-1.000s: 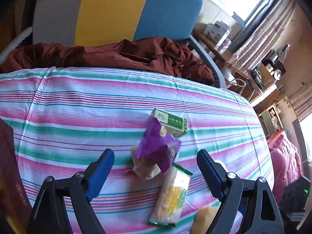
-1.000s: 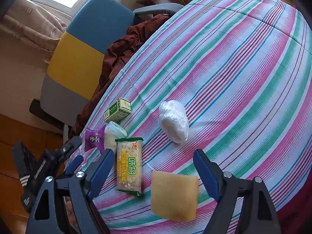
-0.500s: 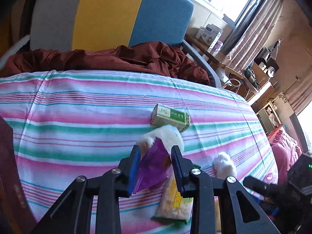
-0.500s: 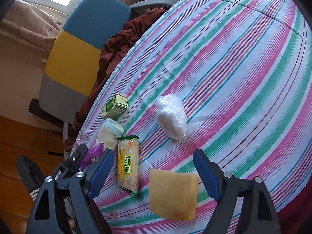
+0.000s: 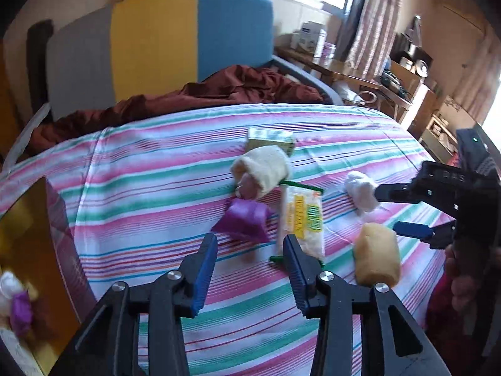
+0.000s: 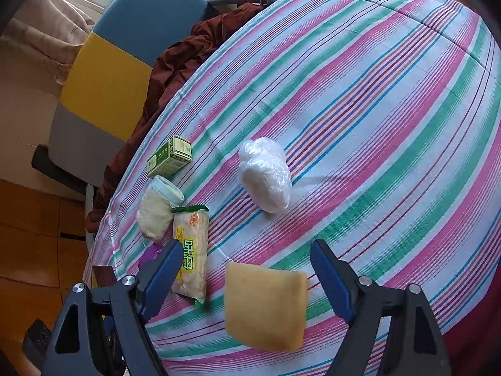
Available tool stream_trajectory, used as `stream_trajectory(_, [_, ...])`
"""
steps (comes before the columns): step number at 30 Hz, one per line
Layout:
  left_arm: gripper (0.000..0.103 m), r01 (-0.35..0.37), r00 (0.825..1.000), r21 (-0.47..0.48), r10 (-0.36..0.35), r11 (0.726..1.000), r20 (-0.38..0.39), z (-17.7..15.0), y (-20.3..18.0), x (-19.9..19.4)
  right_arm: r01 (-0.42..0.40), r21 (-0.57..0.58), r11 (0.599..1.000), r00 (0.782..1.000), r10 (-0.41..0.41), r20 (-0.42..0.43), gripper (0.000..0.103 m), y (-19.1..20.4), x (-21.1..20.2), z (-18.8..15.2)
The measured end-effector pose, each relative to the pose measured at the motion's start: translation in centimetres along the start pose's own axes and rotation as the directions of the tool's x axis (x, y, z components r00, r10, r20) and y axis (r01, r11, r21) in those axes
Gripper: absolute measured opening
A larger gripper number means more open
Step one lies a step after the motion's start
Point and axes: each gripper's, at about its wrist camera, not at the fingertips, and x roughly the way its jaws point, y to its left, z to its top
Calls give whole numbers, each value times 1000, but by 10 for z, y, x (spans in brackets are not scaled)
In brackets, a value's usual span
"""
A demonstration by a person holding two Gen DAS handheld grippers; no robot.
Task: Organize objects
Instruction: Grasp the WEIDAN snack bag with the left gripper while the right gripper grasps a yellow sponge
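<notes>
My left gripper (image 5: 249,249) stands part open with nothing between its blue fingers (image 5: 205,266); half a second ago they were nearly closed on the purple packet (image 5: 245,221), which now lies on the striped cloth (image 5: 141,169) just beyond the tips, free of them. It sits tilted, its wider end toward me; I cannot tell a clear long axis through the blur. Just right of it lies the cracker pack (image 5: 303,219), long axis running near to far, one end by my right finger, the other touching the pale roll (image 5: 261,170). The green box (image 5: 271,139) lies behind the roll, long side across the view. Farther right are the white bag (image 5: 360,192) and the tan pouch (image 5: 377,257).

My right gripper (image 6: 247,277) is wide open and empty, as it was before. The tan pouch (image 6: 266,308) lies between its fingers, close in. The cracker pack (image 6: 191,257) lies just beside the left finger, long axis near to far. The white bag (image 6: 266,174) lies farther off, long axis also near to far, and the green box (image 6: 170,159) far left by the cloth's edge, close to the brown fabric (image 6: 178,62) on the chair (image 6: 106,72).
</notes>
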Motion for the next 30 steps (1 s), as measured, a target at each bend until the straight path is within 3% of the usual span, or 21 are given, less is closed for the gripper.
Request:
stream_trajectory(3, [50,64,998,106,-61,992,-28,8,-26,14,5,4,1000,1000,-5,3,84,-2,-2,-1])
stream_trajectory(6, [50,86,995,161,-76,983,-67,14,-42,37,-1,15,1000,1000,1,3,84,-3,-2,0])
stream_trajectory(13, [58,57,983,147,-30,987,-184,24,-44,102,-23,19,1000,1000,23,-4,84,-2,-1,2])
stream_trajectory(18, [65,33,983,194,4,980,-184,29,-50,123,-31,20,999,1000,31,0,84,-2,-3,3])
stream_trajectory(20, [60,33,983,200,4,979,-181,30,-52,125,-26,21,999,1000,26,-1,84,-2,-2,4])
stream_trajectory(21, [48,36,985,197,-1,980,-173,30,-51,122,-22,23,999,1000,22,0,84,-3,-2,4])
stream_trajectory(25, [47,14,989,192,14,981,-147,14,-47,104,-22,49,999,1000,21,18,84,-9,-5,6])
stream_trajectory(30, [48,-10,996,216,29,976,-83,-39,-39,62,-24,71,997,1000,23,8,84,-13,-3,8])
